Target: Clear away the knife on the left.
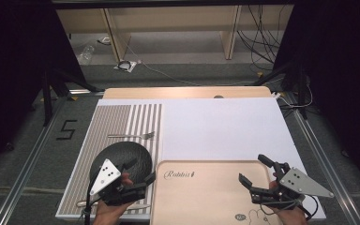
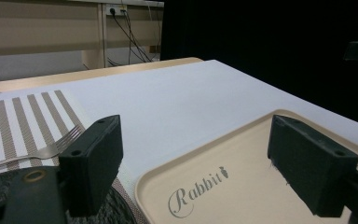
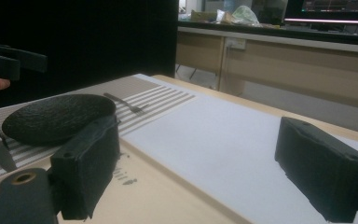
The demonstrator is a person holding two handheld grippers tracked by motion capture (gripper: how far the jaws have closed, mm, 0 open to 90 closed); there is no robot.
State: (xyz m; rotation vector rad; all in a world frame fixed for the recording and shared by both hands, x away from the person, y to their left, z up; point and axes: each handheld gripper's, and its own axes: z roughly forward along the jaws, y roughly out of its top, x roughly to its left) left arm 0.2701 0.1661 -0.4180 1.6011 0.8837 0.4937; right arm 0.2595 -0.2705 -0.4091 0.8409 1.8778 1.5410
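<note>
High view: left tool (image 1: 137, 174), jaws apart and empty, hovers over the round black textured plate (image 1: 122, 158) on the striped placemat (image 1: 143, 117). Right tool (image 1: 257, 169), jaws apart, hovers above the beige rectangular tray (image 1: 206, 197).

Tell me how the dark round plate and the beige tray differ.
The plate is round, near-black and rough-textured; the tray is rectangular with rounded corners, pale beige and smooth. The plate sits on the striped placemat, the tray beside it on the white sheet. The tray is plainly larger and bears the word Rabbit, while the plate is unmarked. Both lie flat with nothing on them.
</note>
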